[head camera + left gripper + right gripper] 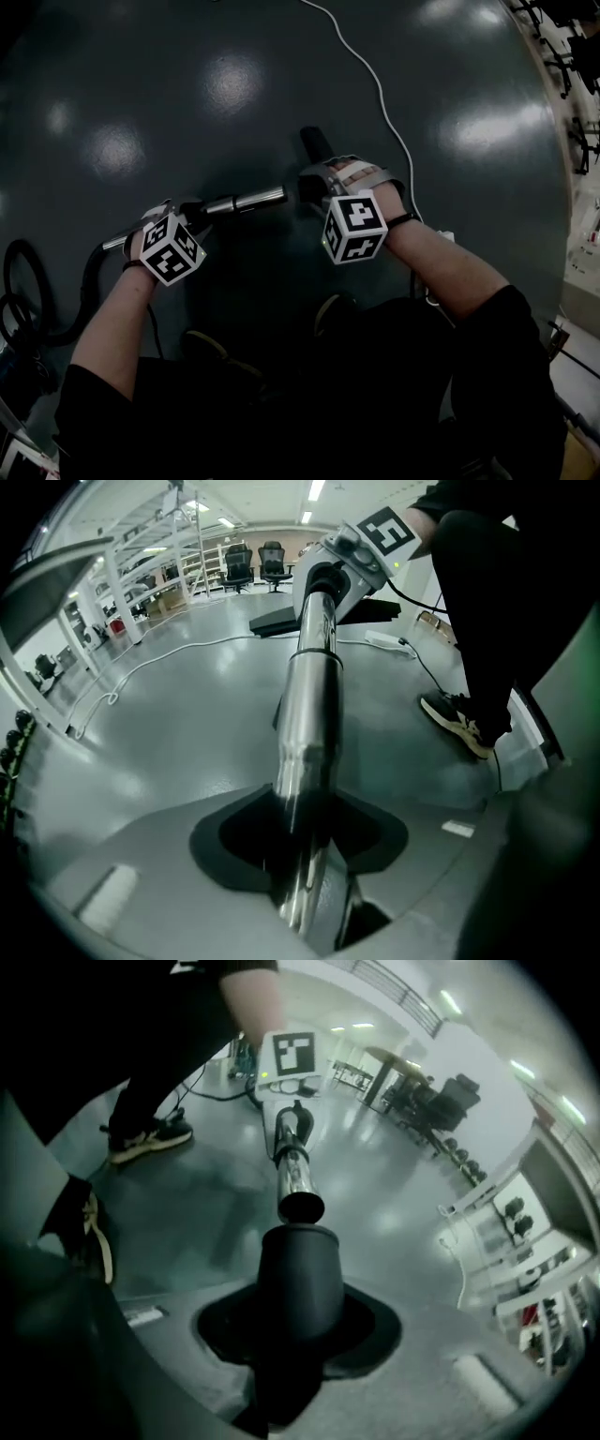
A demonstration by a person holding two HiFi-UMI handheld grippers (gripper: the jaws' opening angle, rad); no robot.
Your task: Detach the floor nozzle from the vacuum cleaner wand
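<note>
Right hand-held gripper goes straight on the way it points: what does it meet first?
Probably the wand's open end, right ahead of the black nozzle neck that the right hand-held gripper holds; gap depth unclear.

1. The wand (pixel 309 696) is seen as polished metal, smooth and mirror-bright along its tube.
2. The floor nozzle (pixel 298 1279) is shown, at its neck, in black plastic, smooth and matt.
3. The floor (pixel 187 112) is finished dark and glossy; ceiling lamps are reflected in it.
4. The cable (pixel 379 94) is sheathed in smooth white plastic.
</note>
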